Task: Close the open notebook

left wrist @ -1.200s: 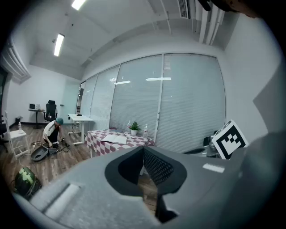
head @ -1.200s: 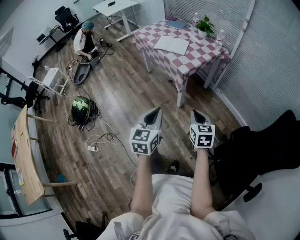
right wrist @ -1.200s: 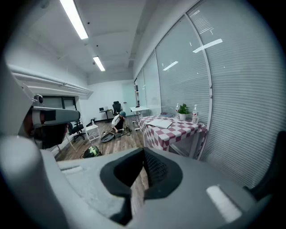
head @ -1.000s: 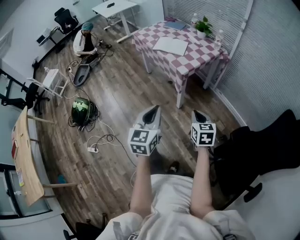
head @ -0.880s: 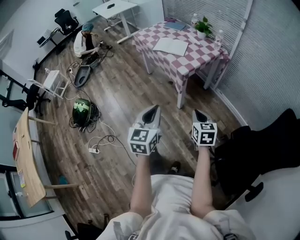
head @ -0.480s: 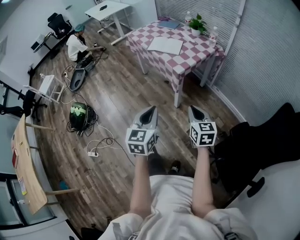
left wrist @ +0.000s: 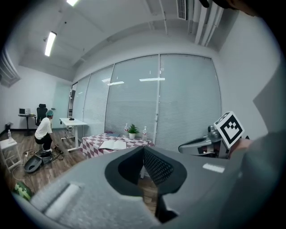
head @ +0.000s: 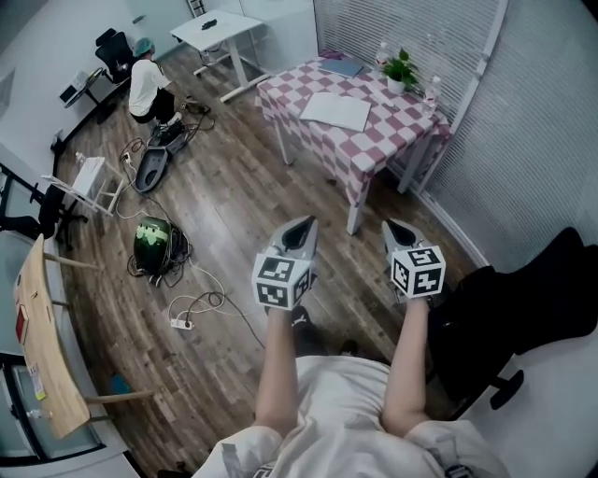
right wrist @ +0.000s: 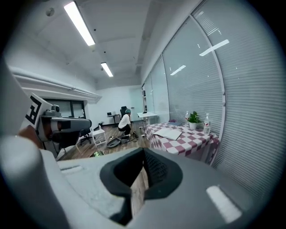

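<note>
The open notebook lies flat with white pages up on a table under a red-and-white checked cloth, far ahead of both grippers. It also shows in the left gripper view as the notebook and in the right gripper view as the notebook. My left gripper and right gripper are held side by side over the wood floor, pointing toward the table. Both are shut with nothing between the jaws, as seen at the left gripper and the right gripper.
On the table stand a potted plant, bottles and a blue book. A person crouches by a white desk. Cables and a green-lit device lie on the floor. A black chair is at the right.
Both grippers have moved a little forward toward the table, still shut; the right one has risen slightly. The crouching person at the back has shifted position.
</note>
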{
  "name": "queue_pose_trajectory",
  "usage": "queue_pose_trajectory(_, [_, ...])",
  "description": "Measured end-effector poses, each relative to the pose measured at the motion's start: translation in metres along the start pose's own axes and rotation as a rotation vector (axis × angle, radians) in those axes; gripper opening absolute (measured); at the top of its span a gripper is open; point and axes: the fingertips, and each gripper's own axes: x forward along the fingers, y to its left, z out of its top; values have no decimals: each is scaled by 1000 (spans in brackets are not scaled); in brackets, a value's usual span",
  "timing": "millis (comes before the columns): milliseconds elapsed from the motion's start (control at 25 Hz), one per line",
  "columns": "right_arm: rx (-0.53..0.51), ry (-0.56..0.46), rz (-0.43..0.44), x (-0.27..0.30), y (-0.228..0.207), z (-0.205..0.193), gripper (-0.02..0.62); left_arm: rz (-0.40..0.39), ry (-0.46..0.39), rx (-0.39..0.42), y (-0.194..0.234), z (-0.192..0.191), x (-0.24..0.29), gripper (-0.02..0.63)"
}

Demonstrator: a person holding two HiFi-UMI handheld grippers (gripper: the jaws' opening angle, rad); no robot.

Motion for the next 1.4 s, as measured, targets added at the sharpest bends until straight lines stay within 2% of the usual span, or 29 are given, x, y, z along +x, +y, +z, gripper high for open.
queue_pose_trajectory(120, [31, 40, -18, 21, -4, 2, 0, -11, -4, -13, 28, 11, 11, 8])
queue_pose_trajectory(240, [47, 73, -47, 40, -9, 9, 0, -3, -18, -61, 66, 20, 21, 8])
queue_pose_trajectory(360, [69, 52, -91, 61, -18, 33, 0, 0, -37, -93, 103, 30, 36, 8])
queue_pose_trajectory(520, [146, -9, -142, 89, -21, 57, 0, -28, -48, -88, 143, 42, 53, 8])
queue_pose_trajectory(640, [203, -40, -134, 115, -7, 62, 0, -53, -61, -112, 170, 41, 60, 8])
queue_pose_trajectory(840, [182, 20, -117, 155, 18, 56, 0, -72, 31, -128, 209, 15, 71, 8])
queue_pose_trajectory(1000, [230, -48, -167, 172, 9, 79, 0, -97, 19, -113, 228, 28, 83, 8])
queue_pose_trajectory(1080, [256, -63, -155, 182, 9, 86, 0, -99, 16, -123, 238, 29, 91, 8])
queue_pose_trajectory(1200, [237, -37, -136, 199, 9, 89, 0, -92, 14, -154, 250, 26, 105, 8])
queue_pose_trajectory(1280, [229, -18, -137, 212, 3, 88, 0, -77, 44, -139, 256, 17, 119, 8])
queue_pose_trajectory(1400, [266, -23, -128, 239, -14, 93, 0, -67, 120, -41, 265, 5, 145, 9])
